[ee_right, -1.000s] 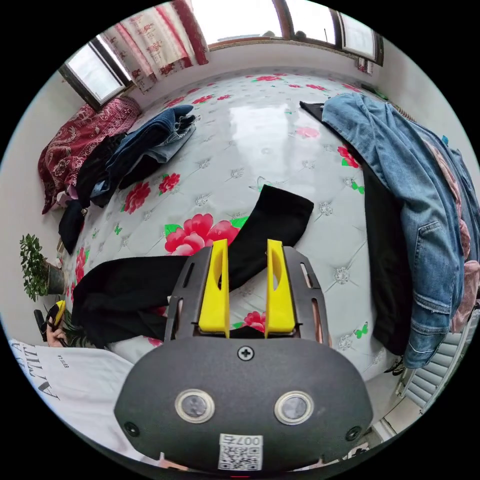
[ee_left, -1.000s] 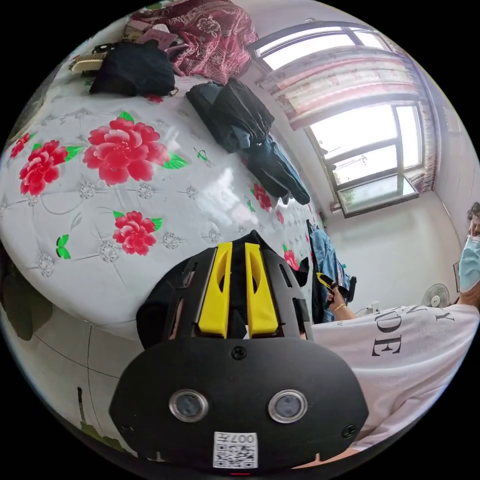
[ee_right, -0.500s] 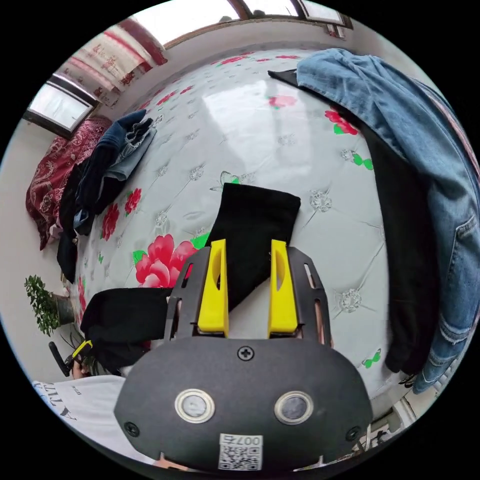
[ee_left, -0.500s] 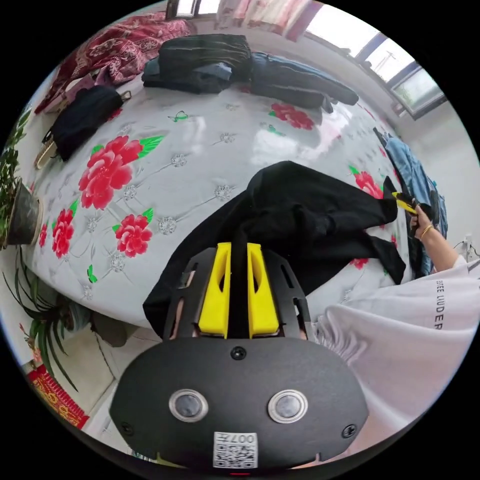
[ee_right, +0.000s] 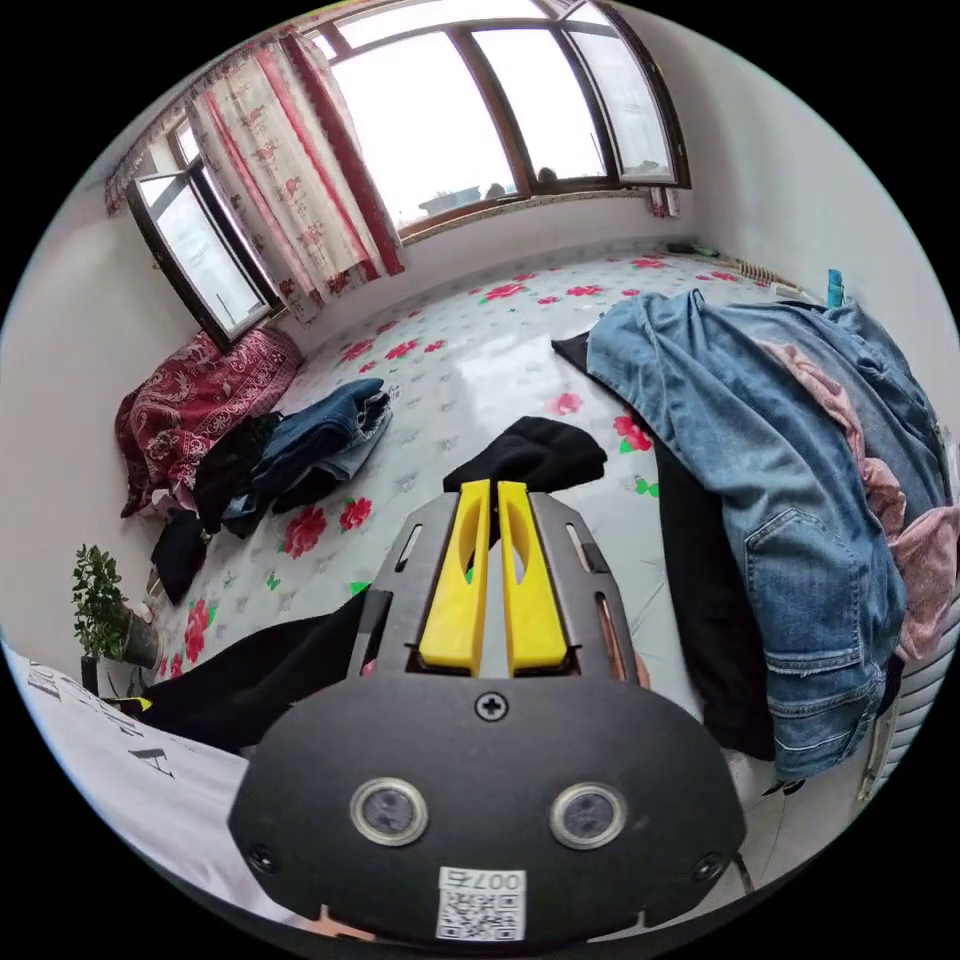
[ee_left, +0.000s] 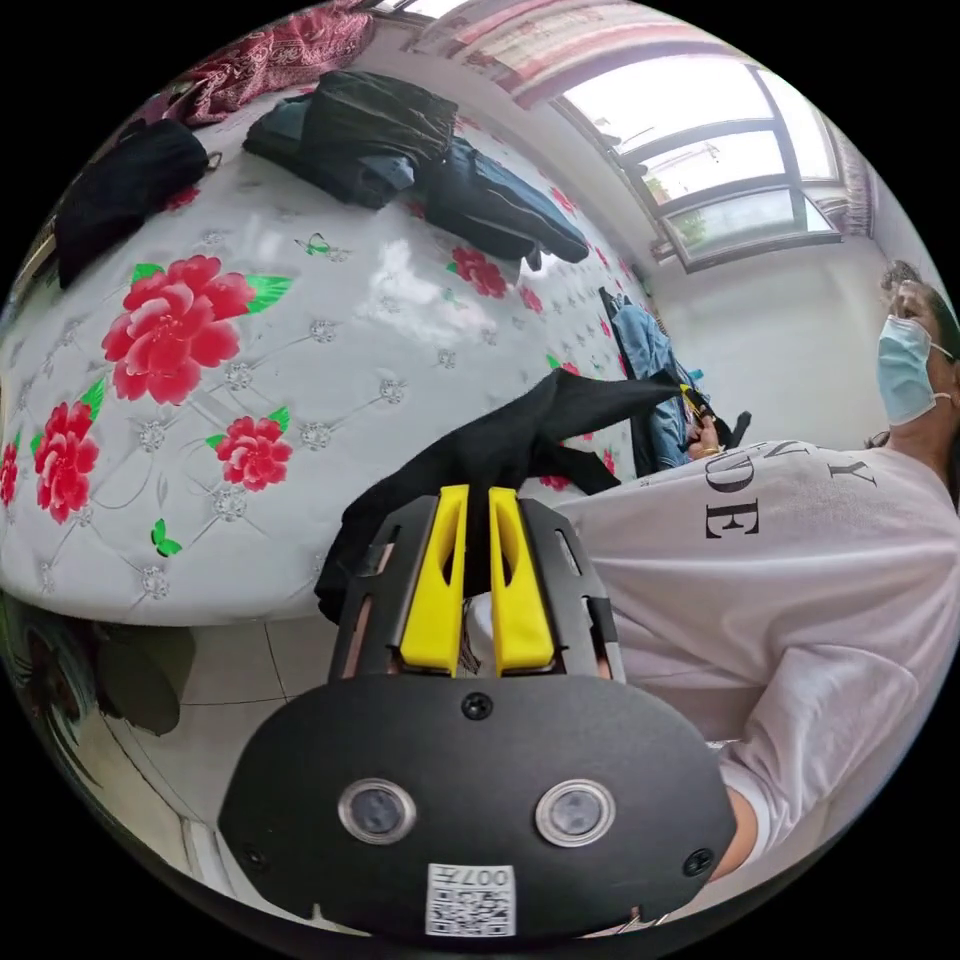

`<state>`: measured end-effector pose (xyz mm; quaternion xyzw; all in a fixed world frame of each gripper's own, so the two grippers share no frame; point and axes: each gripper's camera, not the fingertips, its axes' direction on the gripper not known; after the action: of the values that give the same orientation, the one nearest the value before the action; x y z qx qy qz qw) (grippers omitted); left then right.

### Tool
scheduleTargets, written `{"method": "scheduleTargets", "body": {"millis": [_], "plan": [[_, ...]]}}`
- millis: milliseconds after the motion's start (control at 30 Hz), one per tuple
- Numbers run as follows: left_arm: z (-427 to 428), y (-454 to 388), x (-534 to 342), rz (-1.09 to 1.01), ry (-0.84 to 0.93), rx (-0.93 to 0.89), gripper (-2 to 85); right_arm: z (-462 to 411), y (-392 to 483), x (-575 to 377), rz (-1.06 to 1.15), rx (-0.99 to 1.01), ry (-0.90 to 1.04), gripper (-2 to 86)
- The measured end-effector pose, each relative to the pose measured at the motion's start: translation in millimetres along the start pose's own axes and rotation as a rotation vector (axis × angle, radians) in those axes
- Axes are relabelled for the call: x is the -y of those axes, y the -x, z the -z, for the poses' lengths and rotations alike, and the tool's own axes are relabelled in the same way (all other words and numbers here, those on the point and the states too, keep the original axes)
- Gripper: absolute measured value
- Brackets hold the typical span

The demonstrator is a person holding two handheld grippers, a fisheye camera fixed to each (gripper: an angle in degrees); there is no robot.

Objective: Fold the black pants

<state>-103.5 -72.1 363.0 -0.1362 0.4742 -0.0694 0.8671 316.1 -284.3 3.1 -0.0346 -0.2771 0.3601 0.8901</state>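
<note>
Black pants [ee_left: 520, 440] stretched above the edge of a flowered bed [ee_left: 300, 330], held at both ends by two handheld grippers

In the left gripper view, the left gripper [ee_left: 478, 530] has its yellow jaws nearly together, black cloth pinched between them; the garment runs across to the other gripper [ee_left: 692, 400], small beside the person's white shirt [ee_left: 800, 560]. In the right gripper view, the right gripper [ee_right: 490, 520] has its jaws almost closed on black fabric [ee_right: 525, 455] near the hem. The cloth sags and bunches, so it looks light, soft and limp; corners of waistband and hems seem the surest holds. A denim jacket [ee_right: 780, 470] lies heaped nearby
</note>
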Motion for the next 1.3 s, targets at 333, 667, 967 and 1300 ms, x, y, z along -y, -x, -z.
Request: {"method": "scheduleTargets", "body": {"millis": [333, 667, 967, 1300], "plan": [[10.4, -11.5, 42.7, -0.001, -0.178, 0.119, 1.0, 68.1, 43.5, 13.0, -0.012, -0.126, -0.157, 0.0], [-51.7, 38.6, 188.8, 0.358, -0.332, 0.499, 5.9, -135.5, 35.1, 59.0, -0.231, -0.129, 0.152, 4.1], [-84.5, 13.2, 103.9, 0.32, -0.291, 0.732, 6.2, -152.3, 113.6, -36.3, 0.135, 0.074, 0.481, 6.9], [-152.5, 32.1, 37.3, 0.427, -0.068, 0.745, 6.7, -162.5, 230.5, -199.7, 0.69, 0.078, 0.875, 8.2]]}}
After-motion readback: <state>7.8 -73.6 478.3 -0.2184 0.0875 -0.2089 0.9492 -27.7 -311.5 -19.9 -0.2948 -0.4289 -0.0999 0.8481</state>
